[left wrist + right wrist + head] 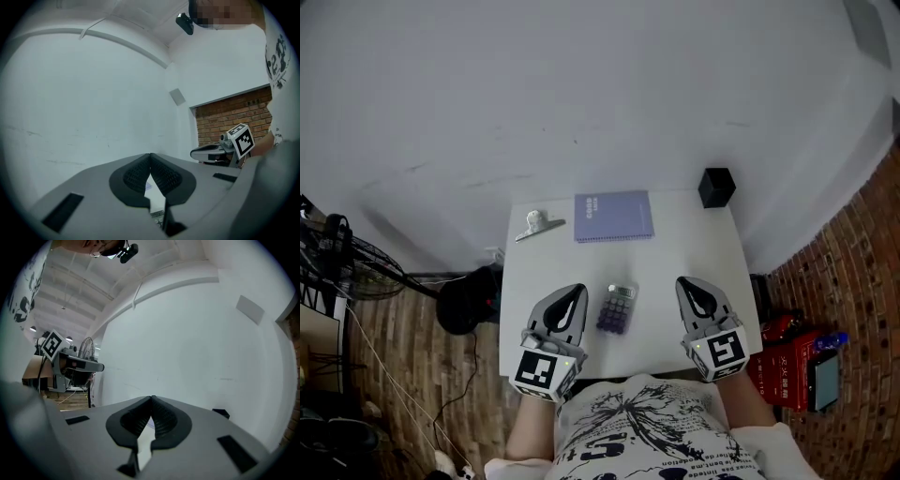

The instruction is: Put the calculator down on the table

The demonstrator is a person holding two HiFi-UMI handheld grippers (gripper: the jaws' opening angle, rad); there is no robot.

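The small purple-keyed calculator lies on your white tabletop between left tongs and right tongs, both pressed together empty, nearer the left, long axis running away from you.

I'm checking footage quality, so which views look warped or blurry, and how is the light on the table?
Head view: soft even light on the table, calculator sharp, slight edge bowing. Left gripper view: heavy fisheye, dark round border. Right gripper view: same fisheye, lines on the wall curved.
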